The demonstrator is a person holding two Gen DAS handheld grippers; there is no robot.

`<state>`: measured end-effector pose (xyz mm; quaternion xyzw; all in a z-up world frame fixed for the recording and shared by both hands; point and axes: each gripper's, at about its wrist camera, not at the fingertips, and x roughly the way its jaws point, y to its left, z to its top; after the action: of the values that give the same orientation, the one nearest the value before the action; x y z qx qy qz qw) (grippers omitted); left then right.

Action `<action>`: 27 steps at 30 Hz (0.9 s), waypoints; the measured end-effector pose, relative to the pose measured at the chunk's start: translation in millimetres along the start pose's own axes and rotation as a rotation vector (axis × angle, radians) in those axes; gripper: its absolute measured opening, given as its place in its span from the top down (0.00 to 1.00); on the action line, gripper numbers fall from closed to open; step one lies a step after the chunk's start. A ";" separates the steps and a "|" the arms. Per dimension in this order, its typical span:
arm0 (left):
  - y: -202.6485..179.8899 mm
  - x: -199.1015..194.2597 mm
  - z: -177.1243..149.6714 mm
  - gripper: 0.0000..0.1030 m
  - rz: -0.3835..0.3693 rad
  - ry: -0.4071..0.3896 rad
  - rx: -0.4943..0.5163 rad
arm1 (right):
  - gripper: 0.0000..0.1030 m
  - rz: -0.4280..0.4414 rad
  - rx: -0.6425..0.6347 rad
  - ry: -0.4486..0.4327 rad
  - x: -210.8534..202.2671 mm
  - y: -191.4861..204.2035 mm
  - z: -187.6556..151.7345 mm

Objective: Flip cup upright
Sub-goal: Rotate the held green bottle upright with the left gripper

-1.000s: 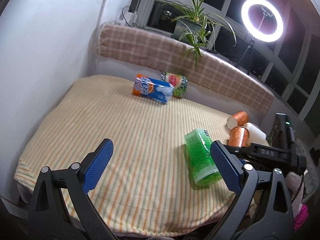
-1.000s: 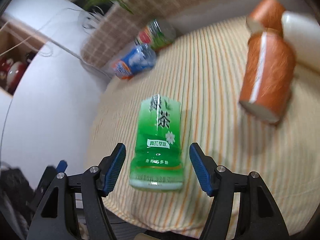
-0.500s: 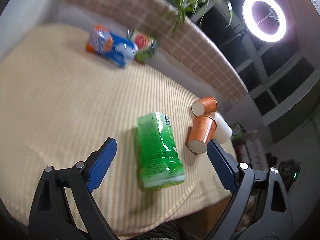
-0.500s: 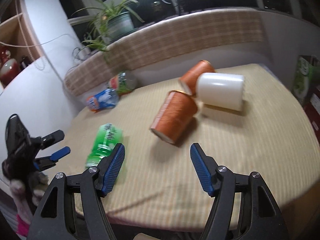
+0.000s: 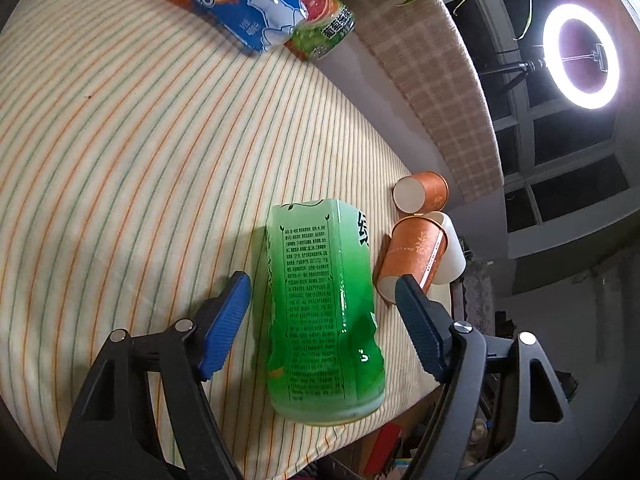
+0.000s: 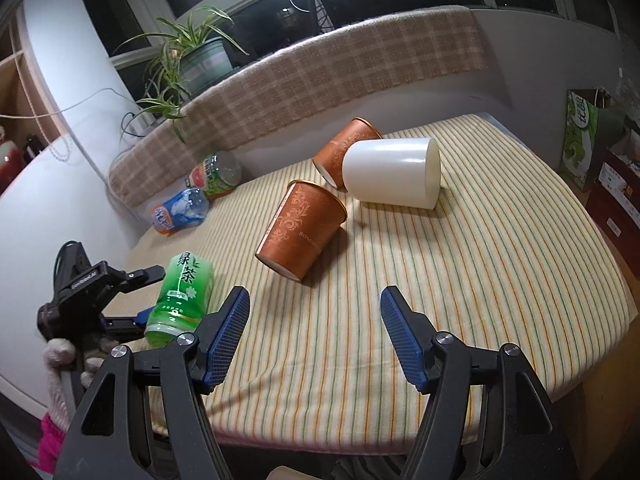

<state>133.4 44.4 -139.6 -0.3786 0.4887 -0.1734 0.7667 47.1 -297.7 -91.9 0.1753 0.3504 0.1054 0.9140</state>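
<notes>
Three cups lie on their sides on the striped tablecloth (image 6: 480, 280): a near orange cup (image 6: 302, 232), a far orange cup (image 6: 344, 148) and a white cup (image 6: 392, 174). In the left wrist view they show as the near orange cup (image 5: 412, 256), the far orange cup (image 5: 422, 192) and the white cup (image 5: 454, 256). My left gripper (image 5: 322, 312) is open, its fingers straddling a green tea bottle (image 5: 320, 312) lying flat. My right gripper (image 6: 314, 332) is open and empty, in front of the near orange cup.
A blue bottle (image 5: 244, 12) and a grapefruit-label bottle (image 5: 320, 28) lie at the table's far side. A plaid-covered ledge (image 6: 320, 80) with a potted plant (image 6: 192, 60) runs behind. The table edge is close below both grippers. Boxes (image 6: 580, 140) stand at right.
My left gripper has moved down and forward so its open fingers now flank the green bottle. My right gripper has pulled back from the bottle and faces the cups.
</notes>
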 end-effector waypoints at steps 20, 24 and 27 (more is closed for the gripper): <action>-2.4 11.1 1.5 0.41 0.007 0.014 0.019 | 0.34 -0.024 -0.004 0.000 1.9 -3.0 -1.0; -10.0 5.1 -2.9 0.41 0.030 -0.012 0.064 | 0.34 -0.027 -0.006 -0.003 2.0 -1.8 -1.5; -18.0 0.6 -6.8 0.41 0.050 -0.030 0.109 | 0.34 -0.027 -0.003 -0.007 1.7 -1.6 -1.5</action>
<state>129.5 29.5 -128.1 -0.3266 0.4762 -0.1748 0.7975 47.4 -298.2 -94.5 0.1695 0.3494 0.0933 0.9168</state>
